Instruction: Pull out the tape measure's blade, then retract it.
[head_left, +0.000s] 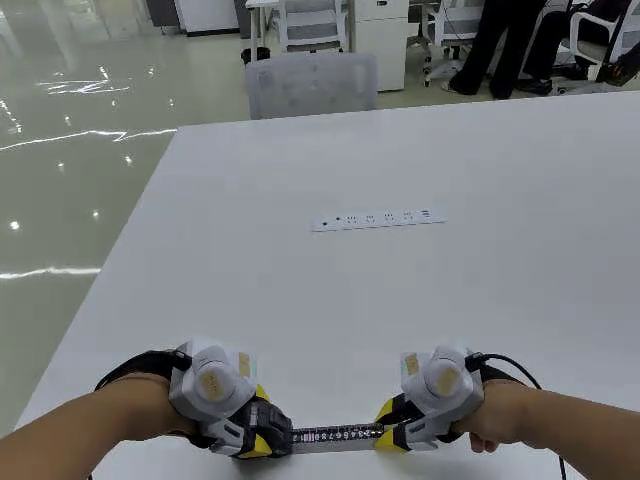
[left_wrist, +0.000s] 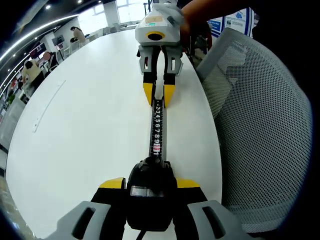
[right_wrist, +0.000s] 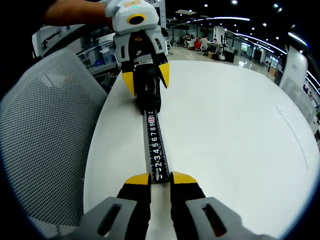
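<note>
Left gripper view gives the clearest reading. The left gripper (left_wrist: 150, 184) has its jaws narrow around the black body of the tape measure (left_wrist: 150, 195), which sits between them on the white counter (left_wrist: 90, 130). From the front of this body the blade (left_wrist: 157, 127) runs straight ahead of the jaws, flat on the counter. Its far end is pinched between the yellow tips of the right gripper (left_wrist: 159, 97), whose jaws are closed down on it.

Right gripper view shows the same line from the other end. The jaws of this gripper are pressed together on the tip of the blade just in front of them. The blade goes forward from there to the body of the tape measure, which is clamped between the jaws of the other gripper.

Head view shows the two grippers near each other at the near edge of the counter, with the short piece of blade bridging the gap between the two pairs of jaws. A power strip (head_left: 378, 219) lies well ahead of both.

My judgement is that the first part of the task is under way but not far along. The blade is out of the body, yet only its first printed numbers can be read between the jaws. The retraction is not done, because the tip is well apart from the body. From one moment I cannot tell whether the blade is going out or coming back. What remains in either case is to bring the tip fully home into the body.
</note>
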